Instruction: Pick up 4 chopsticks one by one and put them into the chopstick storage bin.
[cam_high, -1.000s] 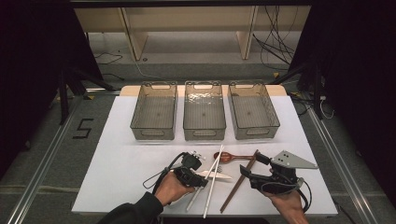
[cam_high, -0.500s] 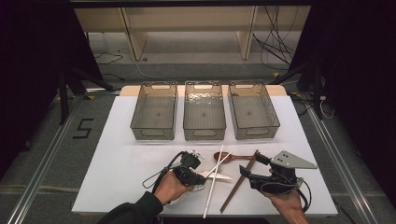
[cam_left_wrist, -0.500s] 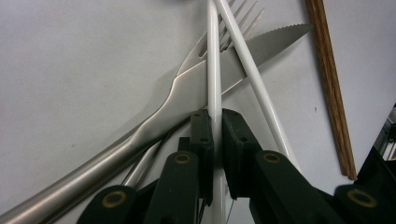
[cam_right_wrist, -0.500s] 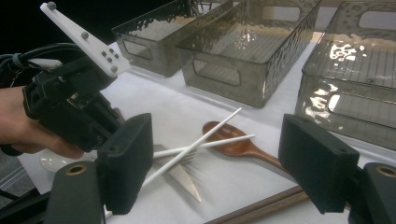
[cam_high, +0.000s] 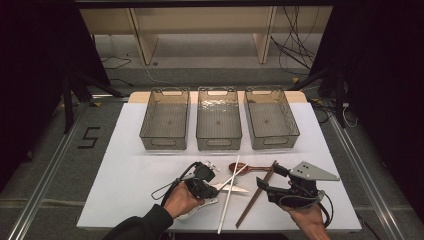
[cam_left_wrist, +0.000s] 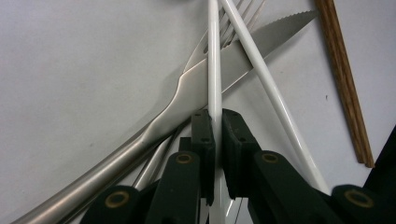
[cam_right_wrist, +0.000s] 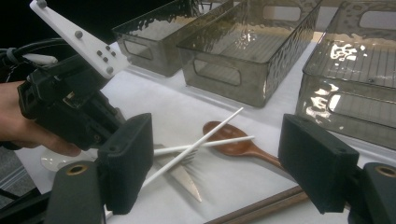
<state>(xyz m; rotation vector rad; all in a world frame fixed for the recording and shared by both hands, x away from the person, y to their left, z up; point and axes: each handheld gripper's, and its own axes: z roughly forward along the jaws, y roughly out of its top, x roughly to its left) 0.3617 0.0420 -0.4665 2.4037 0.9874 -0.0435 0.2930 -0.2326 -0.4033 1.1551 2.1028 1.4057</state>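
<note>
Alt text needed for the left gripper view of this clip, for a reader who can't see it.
The left claw is shut on a white chopstick, which runs straight up the view. Under it lie a silver knife with a serrated tip and a fork, crossed by a second white chopstick; brown wooden chopsticks lie to the right on the white table.

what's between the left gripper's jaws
One white chopstick, pinched by the left gripper in the left gripper view; the knife lies beneath it.
</note>
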